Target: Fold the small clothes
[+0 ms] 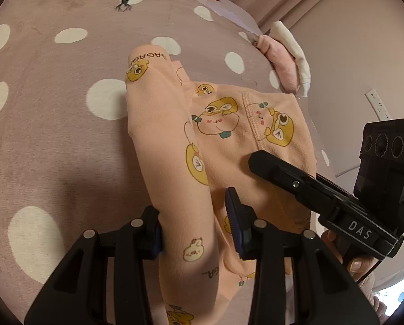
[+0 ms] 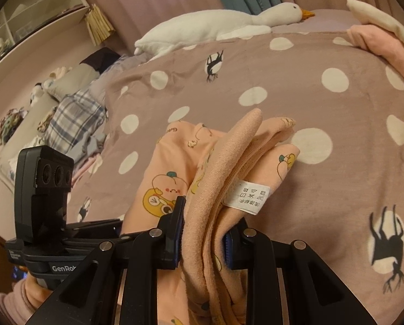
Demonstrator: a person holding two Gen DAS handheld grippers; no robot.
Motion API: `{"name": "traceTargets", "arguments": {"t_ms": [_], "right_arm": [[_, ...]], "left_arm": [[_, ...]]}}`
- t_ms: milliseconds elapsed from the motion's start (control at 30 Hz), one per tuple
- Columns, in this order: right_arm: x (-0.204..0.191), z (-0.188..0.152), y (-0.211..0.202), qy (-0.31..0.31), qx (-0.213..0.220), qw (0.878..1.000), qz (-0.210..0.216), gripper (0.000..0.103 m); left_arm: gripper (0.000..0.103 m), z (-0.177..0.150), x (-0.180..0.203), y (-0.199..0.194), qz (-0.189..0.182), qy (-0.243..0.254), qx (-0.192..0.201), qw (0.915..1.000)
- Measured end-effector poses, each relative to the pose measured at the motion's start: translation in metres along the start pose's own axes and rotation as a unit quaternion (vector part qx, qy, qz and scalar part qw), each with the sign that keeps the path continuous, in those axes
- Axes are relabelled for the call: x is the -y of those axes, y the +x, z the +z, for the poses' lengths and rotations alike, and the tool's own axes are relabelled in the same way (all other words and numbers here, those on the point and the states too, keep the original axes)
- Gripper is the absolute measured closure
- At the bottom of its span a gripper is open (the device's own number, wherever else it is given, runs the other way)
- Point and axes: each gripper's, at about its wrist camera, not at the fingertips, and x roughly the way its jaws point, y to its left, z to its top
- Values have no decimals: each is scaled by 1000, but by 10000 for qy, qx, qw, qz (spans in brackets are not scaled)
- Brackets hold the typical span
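A small peach garment (image 1: 223, 140) with yellow cartoon prints lies bunched on the mauve polka-dot bedspread (image 1: 53, 135). My left gripper (image 1: 193, 224) is shut on a long fold of it near the bottom of the left wrist view. My right gripper (image 2: 203, 233) is shut on the garment's thick ribbed edge (image 2: 223, 168), beside its white care label (image 2: 249, 196). The right gripper also shows in the left wrist view (image 1: 258, 159), its finger resting on the cloth. The left gripper's body shows in the right wrist view (image 2: 45, 189).
A white plush goose (image 2: 215, 24) lies at the far side of the bed. Folded pink and white clothes (image 2: 377, 38) sit at the right edge. A plaid cloth pile (image 2: 74, 119) and shelves (image 2: 31, 13) are on the left.
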Motion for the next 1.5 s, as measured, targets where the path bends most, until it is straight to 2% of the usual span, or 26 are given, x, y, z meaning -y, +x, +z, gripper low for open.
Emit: {"name": "traceTargets", "arguments": {"t_ms": [567, 1500], "right_arm": [[1, -2, 28, 83, -321, 9994, 22, 77], [27, -10, 31, 498, -428, 9978, -110, 77]], "left_arm": [[65, 6, -14, 7, 230, -169, -187, 9994], [65, 7, -23, 20, 670, -134, -322, 9971]]}}
